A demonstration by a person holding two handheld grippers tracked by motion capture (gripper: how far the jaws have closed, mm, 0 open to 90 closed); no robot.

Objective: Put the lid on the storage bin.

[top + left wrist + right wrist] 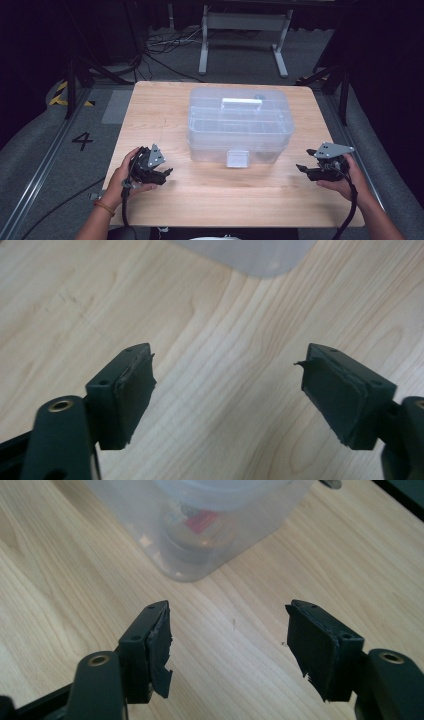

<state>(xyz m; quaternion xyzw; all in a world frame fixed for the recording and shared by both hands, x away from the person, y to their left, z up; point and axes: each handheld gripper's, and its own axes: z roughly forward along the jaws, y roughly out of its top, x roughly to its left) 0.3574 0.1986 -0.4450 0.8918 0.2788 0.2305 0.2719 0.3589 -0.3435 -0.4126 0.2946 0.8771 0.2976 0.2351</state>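
A clear plastic storage box (240,125) sits on the wooden tabletop (225,195), at the middle and toward the far edge. Its lid is on, with a pale handle (242,103) lying across the top and a clear latch (237,158) hanging at the centre of the near wall. Through the cloudy wall in the right gripper view, a dark round object with a red-and-white label (200,530) shows inside a near corner of the box; what it is cannot be told.

The left gripper (162,176) is held near the left near part of the tabletop, apart from the box, with the person's left hand (122,177) wrapped around its body. In the left gripper view its two black jaws stand wide apart with bare wood between them, and a rounded corner of the box (250,257) sits beyond at the top edge.

The right gripper (303,168) is held to the right of the box, also clear of it, gripped by the right hand (345,180). Its jaws are spread as well, nothing between them, and their dark pads (160,650) look torn and ragged along the edges.

An orange band (103,206) circles the left wrist. Beyond the far edge, a grey floor carries loose cables (170,42) and the white legs of a stand (242,30); a "4" (82,141) is marked on the floor to the left
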